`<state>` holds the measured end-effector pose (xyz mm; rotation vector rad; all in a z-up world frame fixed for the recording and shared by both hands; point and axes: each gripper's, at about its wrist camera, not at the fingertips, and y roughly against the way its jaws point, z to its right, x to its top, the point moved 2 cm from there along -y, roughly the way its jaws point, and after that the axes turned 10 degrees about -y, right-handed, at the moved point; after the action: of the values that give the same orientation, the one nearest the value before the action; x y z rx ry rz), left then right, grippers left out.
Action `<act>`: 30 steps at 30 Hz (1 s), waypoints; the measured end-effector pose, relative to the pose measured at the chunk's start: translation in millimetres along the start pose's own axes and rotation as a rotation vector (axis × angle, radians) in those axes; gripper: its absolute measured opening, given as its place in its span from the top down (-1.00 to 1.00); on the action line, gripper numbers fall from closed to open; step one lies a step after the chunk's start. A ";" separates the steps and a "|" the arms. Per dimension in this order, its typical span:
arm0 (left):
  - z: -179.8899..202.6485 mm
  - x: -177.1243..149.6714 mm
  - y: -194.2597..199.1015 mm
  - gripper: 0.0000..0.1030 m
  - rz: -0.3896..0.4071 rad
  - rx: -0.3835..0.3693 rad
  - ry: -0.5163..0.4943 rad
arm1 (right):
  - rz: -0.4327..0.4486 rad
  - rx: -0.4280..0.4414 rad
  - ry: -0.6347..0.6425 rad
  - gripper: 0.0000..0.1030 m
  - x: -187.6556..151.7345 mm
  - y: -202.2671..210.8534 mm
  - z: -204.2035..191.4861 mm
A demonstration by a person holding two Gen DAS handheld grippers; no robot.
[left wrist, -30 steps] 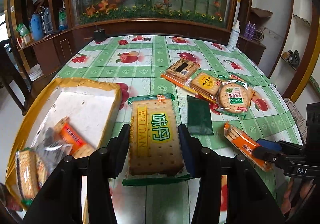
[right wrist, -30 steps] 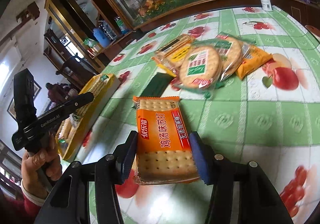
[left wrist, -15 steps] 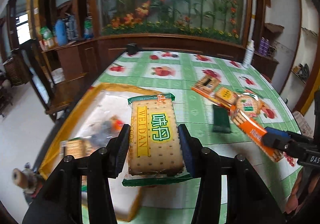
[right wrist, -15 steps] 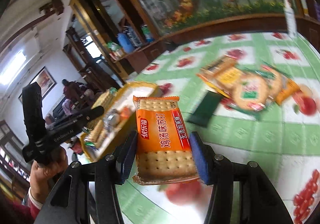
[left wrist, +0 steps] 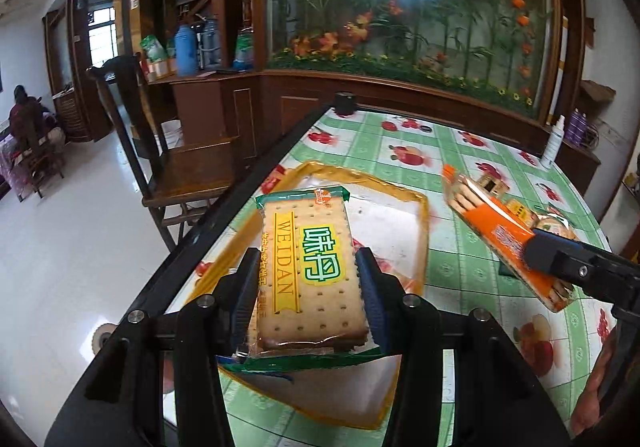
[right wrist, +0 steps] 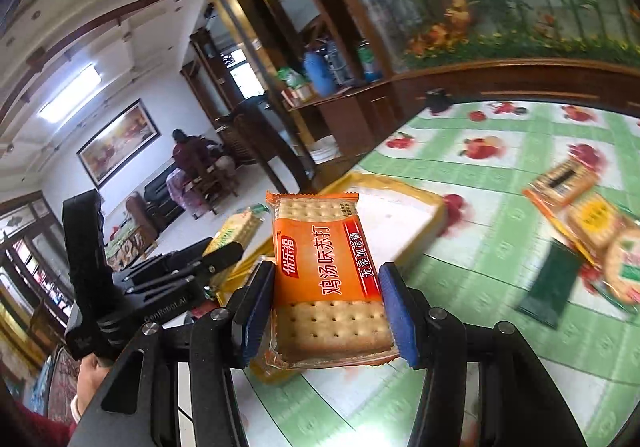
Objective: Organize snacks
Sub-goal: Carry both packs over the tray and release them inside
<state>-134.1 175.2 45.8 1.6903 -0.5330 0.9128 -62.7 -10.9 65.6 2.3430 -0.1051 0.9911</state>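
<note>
My left gripper (left wrist: 306,287) is shut on a green-edged WEIDAN cracker pack (left wrist: 310,271) and holds it above the yellow-rimmed white tray (left wrist: 424,215). My right gripper (right wrist: 326,301) is shut on an orange cracker pack (right wrist: 324,271), held in the air over the tray's rim (right wrist: 436,213). In the left wrist view the orange pack (left wrist: 504,235) hangs to the right of the tray. In the right wrist view the left gripper (right wrist: 224,253) with its pack (right wrist: 240,225) is at the left. The tray's contents are hidden behind the packs.
Several snack packs (right wrist: 588,211) and a dark green packet (right wrist: 552,283) lie on the green fruit-print tablecloth (left wrist: 460,251) right of the tray. A wooden chair (left wrist: 180,163) stands off the table's left edge. A white bottle (left wrist: 554,141) stands at the far right.
Both grippers have swung left with their packs, from over the table's snack pile to over the tray. Both views tilted up, so the tray now sits under and behind the packs.
</note>
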 end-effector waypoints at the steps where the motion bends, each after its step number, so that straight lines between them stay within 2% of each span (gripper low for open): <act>1: -2.0 -0.5 -1.2 0.10 0.000 0.004 0.003 | -0.006 0.007 0.005 -0.04 2.1 -6.5 -4.6; 14: -24.8 -8.5 -4.6 0.10 -0.005 0.040 0.025 | -0.056 0.045 0.004 -0.04 1.8 -58.9 -22.2; 30: -31.2 -13.3 -17.5 0.10 -0.024 0.048 0.031 | -0.110 0.002 0.001 -0.04 -6.7 -100.2 -14.1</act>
<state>-138.8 208.8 28.3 1.7192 -0.4722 0.9392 -47.5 78.5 20.0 2.3236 0.0246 0.9393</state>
